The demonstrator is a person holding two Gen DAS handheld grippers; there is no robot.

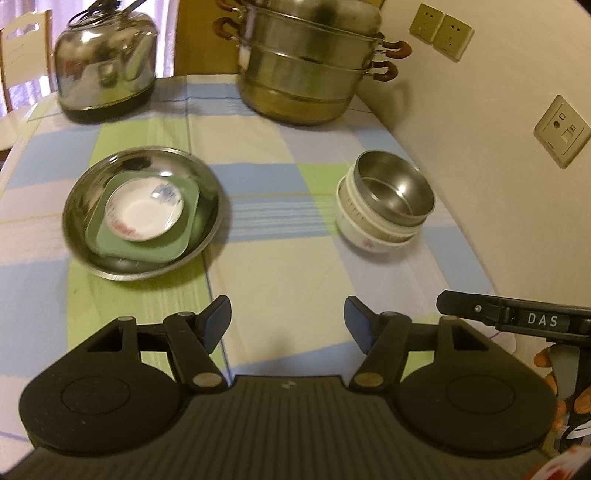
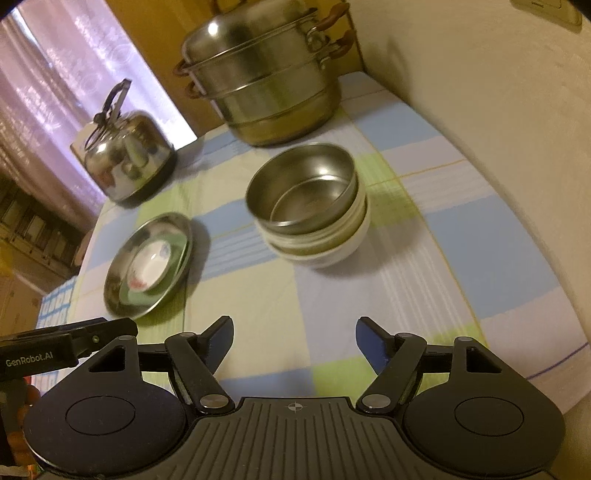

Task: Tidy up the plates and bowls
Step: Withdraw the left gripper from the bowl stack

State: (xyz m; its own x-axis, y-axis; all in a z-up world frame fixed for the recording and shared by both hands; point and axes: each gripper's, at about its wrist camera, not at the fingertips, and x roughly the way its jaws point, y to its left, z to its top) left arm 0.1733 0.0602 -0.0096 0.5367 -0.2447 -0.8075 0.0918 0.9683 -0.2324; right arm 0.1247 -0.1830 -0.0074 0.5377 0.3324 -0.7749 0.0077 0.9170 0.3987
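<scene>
wall sockets (image 1: 441, 32) at 1 o'clock, left view only; my left gripper (image 1: 288, 325) and right gripper (image 2: 294, 341) both wide, empty.

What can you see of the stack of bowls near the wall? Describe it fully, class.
The stack of bowls stands upright on the checked tablecloth, near the cream wall. On top sits a shiny steel bowl, empty, with straight sides and a flat base. It nests in white, ceramic-looking bowls; how many is unclear. The lowest bears a small reddish mark. The top bowl leans slightly. Neither claw touches the stack.
</scene>
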